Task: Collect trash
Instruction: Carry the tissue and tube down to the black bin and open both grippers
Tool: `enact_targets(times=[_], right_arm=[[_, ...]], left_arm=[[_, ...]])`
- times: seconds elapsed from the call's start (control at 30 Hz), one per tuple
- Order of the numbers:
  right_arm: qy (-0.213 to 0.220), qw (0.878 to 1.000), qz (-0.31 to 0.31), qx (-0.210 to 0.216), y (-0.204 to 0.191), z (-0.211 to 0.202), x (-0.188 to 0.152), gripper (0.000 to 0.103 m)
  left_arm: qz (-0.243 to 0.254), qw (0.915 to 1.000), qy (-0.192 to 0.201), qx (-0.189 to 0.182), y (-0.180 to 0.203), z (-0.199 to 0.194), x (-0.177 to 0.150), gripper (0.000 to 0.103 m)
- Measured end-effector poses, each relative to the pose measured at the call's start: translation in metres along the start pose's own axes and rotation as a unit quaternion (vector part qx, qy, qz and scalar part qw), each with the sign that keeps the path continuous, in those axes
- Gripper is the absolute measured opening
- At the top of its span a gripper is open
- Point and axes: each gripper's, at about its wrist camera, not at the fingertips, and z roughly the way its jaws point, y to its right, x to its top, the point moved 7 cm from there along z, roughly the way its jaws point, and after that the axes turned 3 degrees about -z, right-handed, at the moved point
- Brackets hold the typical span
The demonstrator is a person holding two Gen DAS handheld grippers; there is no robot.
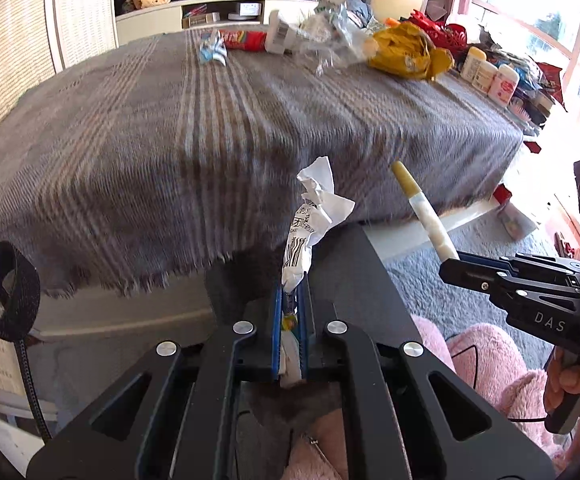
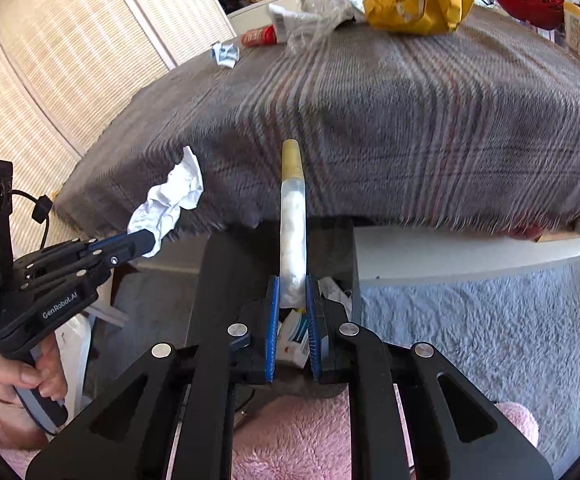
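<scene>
L tongs [image 1: 290, 300] clamped on crumpled paper [image 1: 314, 216]; R tongs [image 2: 292, 304] pinching tube [image 2: 293, 216]. Both held off desk [image 1: 210, 120] edge, above dark bin [image 2: 226, 272]. Centre over bin mouth before release, drop low. More wrappers [image 1: 406, 50] at far side.

Left gripper [image 1: 290, 300]: matt black plastic links with bright metal rivets and ribbed blue pads, closed on crumpled white paper [image 1: 310, 216], printed and creased. Right gripper [image 2: 292, 300]: same finish, pads pressing a translucent, glossy plastic tube [image 2: 293, 216] with a dull yellow cap. Table cover [image 1: 210, 120]: woven grey cloth, striped, coarse, fringed at its edge. At 12 to 1 o'clock on it in the left wrist view, a crinkled yellow wrapper [image 1: 406, 52] and clear, shiny film [image 1: 330, 40]. Carpet [image 2: 490, 340]: pale, fuzzy pile. Screen [image 2: 70, 40], 10 o'clock in the right wrist view: fine woven lattice, matt.
</scene>
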Motion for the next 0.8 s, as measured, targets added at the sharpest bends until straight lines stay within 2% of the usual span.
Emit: enact_targets(times=[0.27, 0.53, 0.8], right_arm=[[-0.046, 0.999, 0.007, 0.0, 0.0, 0.036, -0.025, 0.014], [-0.09, 0.996, 0.015, -0.005, 0.002, 0.065, -0.047, 0.014], [-0.097, 0.995, 0.016, -0.01, 0.004, 0.071, -0.046, 0.015]], left_arm=[[-0.028, 0.9986, -0.044, -0.012, -0.006, 0.031, -0.036, 0.005], [-0.044, 0.9953, -0.084, -0.02, -0.011, 0.061, -0.057, 0.005], [-0.055, 0.9925, -0.107, -0.021, -0.017, 0.075, -0.064, 0.007]])
